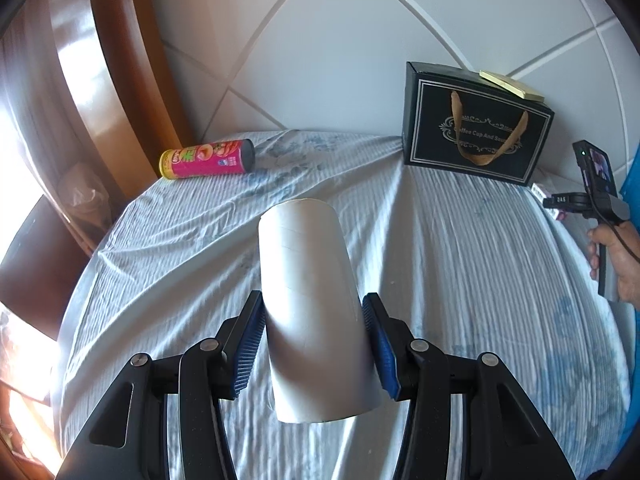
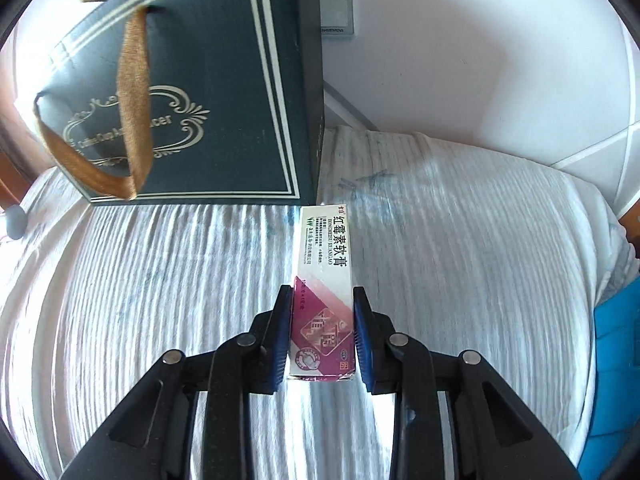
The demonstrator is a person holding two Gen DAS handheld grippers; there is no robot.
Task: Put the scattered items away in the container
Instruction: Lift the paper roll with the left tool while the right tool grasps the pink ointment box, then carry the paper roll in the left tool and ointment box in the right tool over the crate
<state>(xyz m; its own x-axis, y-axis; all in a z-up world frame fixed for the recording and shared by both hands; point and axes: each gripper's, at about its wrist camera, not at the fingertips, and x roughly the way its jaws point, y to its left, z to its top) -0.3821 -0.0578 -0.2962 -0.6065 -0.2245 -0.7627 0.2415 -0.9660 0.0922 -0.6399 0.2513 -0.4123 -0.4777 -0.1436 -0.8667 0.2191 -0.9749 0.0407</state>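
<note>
My left gripper (image 1: 314, 306) is shut on a white cardboard tube (image 1: 308, 292), which points away over the striped cloth. A pink chips can (image 1: 208, 159) lies on its side at the far left of the table. The dark gift box (image 1: 476, 128) with a brown ribbon handle stands at the back right, a yellow pad (image 1: 512, 84) sticking out of its top. In the right wrist view my right gripper (image 2: 322, 300) is shut on a white and magenta ointment carton (image 2: 324, 292), just in front of the gift box (image 2: 208, 92).
A pale striped cloth (image 1: 460, 240) covers the round table. A wooden chair back (image 1: 120, 60) rises at the left edge. A hand (image 1: 616, 256) with the other gripper is at the right. Tiled wall (image 1: 320, 40) stands behind the table.
</note>
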